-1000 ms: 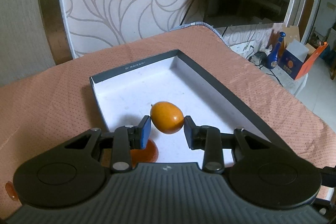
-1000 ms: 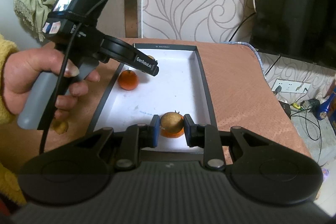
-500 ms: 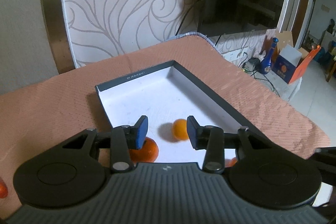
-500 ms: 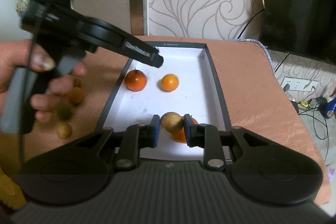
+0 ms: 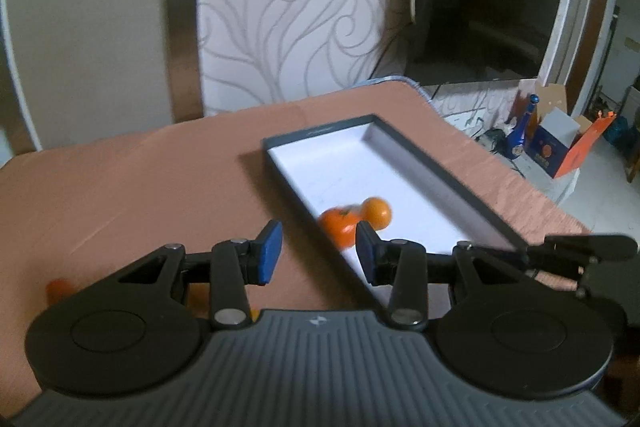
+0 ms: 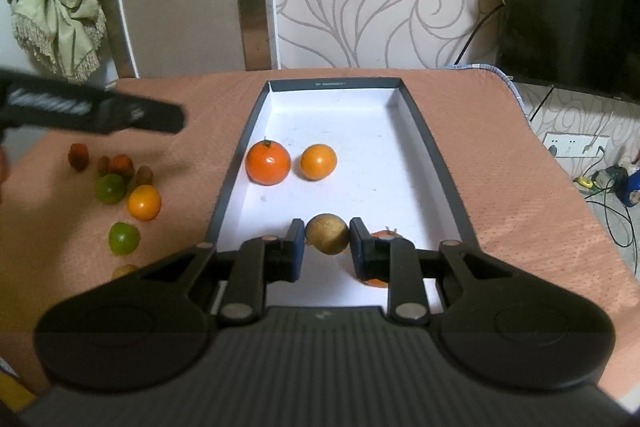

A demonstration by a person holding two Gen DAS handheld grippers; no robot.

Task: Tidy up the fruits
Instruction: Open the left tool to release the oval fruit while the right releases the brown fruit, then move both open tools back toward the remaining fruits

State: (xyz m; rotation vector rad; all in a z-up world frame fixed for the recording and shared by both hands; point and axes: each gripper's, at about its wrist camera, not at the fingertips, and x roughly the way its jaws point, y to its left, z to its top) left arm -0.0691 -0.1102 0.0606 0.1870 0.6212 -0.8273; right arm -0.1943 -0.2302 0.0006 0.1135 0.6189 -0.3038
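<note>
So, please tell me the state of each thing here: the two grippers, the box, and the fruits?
left gripper: open, holding nothing
right gripper: shut on brown fruit
box: lidless, fruit inside
tangerine: lying in the box
small orange: lying in the box beside it
green fruits: loose on the tablecloth

My left gripper pointed forward and downward, jaws apart, nothing between blue pads. In right wrist view, same tool appeared as blurred black bar at left edge. My right gripper also angled downward, 2 jaws close together, pads pressed on both sides of brownish fruit, fruit held at fingertips. Sliver of my hand visible at far left edge, too blurred to read its pose.
</note>
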